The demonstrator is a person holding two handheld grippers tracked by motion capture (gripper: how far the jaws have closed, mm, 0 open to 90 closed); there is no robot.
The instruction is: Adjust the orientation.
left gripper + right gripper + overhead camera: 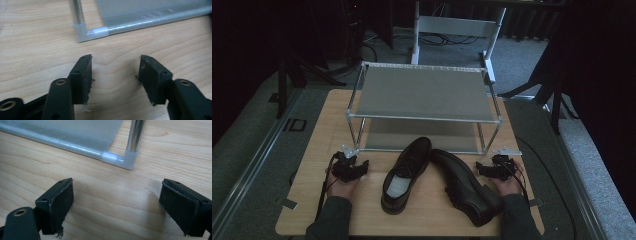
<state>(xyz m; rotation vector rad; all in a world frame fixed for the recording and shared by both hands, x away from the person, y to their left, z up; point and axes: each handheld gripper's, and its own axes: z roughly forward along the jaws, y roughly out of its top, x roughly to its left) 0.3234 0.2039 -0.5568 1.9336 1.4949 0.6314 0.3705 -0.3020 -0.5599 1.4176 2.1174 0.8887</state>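
Two black leather dress shoes lie on the wooden table (327, 120) in front of a two-tier metal shoe rack (422, 92). The left shoe (406, 174) shows its pale insole; the right shoe (464, 186) lies angled toward the front right. My left gripper (350, 166) rests on the table left of the shoes, held in a hand. Its jaws stand open over bare wood (115, 75), facing the rack's front left corner joint (86, 33). My right gripper (494, 169) sits right of the shoes, open (116, 200), facing the rack's front right corner joint (126, 161).
The rack's grey fabric shelves take up the table's back half. Its upright posts (358, 135) stand close ahead of each gripper. Dark tripod legs and cables sit on the carpet beyond the table. Bare wood lies between the shoes and the front edge.
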